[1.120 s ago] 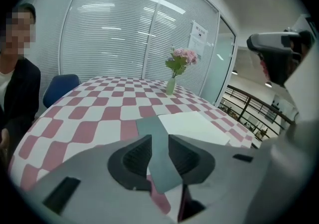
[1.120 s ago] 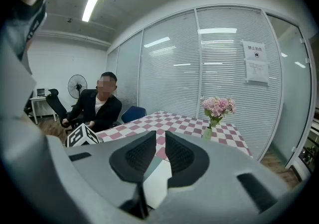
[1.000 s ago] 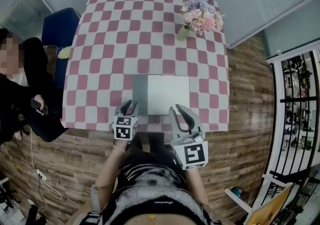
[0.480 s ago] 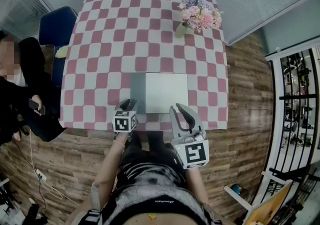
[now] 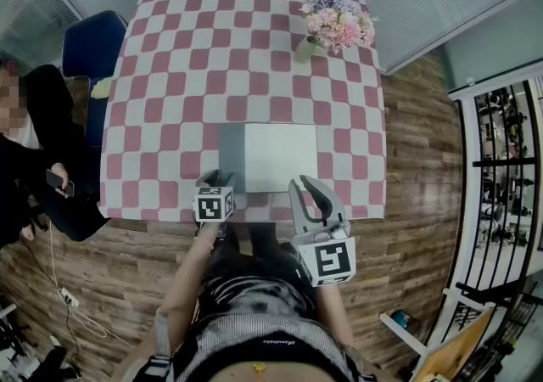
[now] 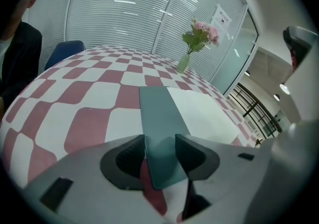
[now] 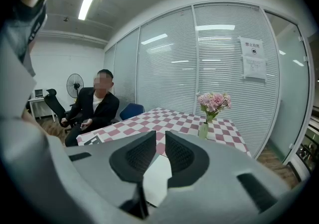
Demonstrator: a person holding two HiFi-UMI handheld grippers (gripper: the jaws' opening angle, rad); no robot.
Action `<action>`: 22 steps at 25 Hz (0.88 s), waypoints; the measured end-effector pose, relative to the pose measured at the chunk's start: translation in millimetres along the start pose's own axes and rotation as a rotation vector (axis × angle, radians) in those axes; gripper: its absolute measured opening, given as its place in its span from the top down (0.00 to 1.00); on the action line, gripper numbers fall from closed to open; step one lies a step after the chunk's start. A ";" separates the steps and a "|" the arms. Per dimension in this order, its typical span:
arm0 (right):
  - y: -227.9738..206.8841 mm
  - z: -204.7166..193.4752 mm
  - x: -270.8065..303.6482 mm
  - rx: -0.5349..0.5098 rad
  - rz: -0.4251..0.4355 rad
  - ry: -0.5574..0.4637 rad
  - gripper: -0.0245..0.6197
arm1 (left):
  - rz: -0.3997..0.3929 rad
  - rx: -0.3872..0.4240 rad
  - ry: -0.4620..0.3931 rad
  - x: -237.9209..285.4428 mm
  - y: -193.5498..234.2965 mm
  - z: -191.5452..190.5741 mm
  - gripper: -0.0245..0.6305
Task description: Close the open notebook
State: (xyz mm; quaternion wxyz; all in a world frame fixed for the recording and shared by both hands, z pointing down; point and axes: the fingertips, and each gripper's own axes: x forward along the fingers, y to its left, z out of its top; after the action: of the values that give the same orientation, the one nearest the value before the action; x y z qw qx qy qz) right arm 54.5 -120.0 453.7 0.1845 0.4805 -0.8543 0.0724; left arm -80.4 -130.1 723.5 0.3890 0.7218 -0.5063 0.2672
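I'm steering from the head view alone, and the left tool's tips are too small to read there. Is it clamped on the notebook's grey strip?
Observer: No. The left tool has just been opening. Its jaws stand apart, and the near end of the grey strip shows in the gap, not squeezed.
Operator: And the right tool, is it carrying anything?
Observer: Nothing. The right tool has its jaws a narrow gap apart, and only the white page shows beyond them.
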 end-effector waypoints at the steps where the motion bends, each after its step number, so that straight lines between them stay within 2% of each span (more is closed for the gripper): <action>1: -0.4 -0.4 0.1 0.000 0.000 0.000 0.87 | 0.001 -0.004 -0.002 0.6 -0.8 0.0 0.71; 5: -0.2 -1.6 0.3 0.003 0.003 0.004 0.87 | -0.017 -0.060 -0.004 -0.3 -1.6 1.2 0.70; 7: 0.3 -1.9 1.0 0.000 0.004 0.003 0.87 | -0.058 -0.148 -0.014 0.6 -0.3 1.7 0.70; 10: -0.2 -2.0 0.9 -0.003 -0.001 0.006 0.87 | -0.155 -0.322 -0.048 4.0 0.7 -1.1 0.70; 11: -0.3 -2.0 0.7 -0.002 -0.001 0.006 0.87 | -0.173 -0.352 -0.057 3.5 1.5 -1.2 0.70; 17: -0.2 -1.1 0.1 -0.001 0.002 0.001 0.87 | -0.222 -0.340 -0.049 2.8 -5.6 -0.6 0.70; 22: -0.2 0.2 -0.4 0.001 0.005 -0.009 0.87 | -0.296 -0.420 -0.075 -0.7 -15.1 5.7 0.70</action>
State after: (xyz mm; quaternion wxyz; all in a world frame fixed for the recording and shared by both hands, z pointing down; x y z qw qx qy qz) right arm 54.8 -119.8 453.5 0.1801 0.4788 -0.8563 0.0711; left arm -66.5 -131.7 715.5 0.5462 0.7010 -0.4533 0.0695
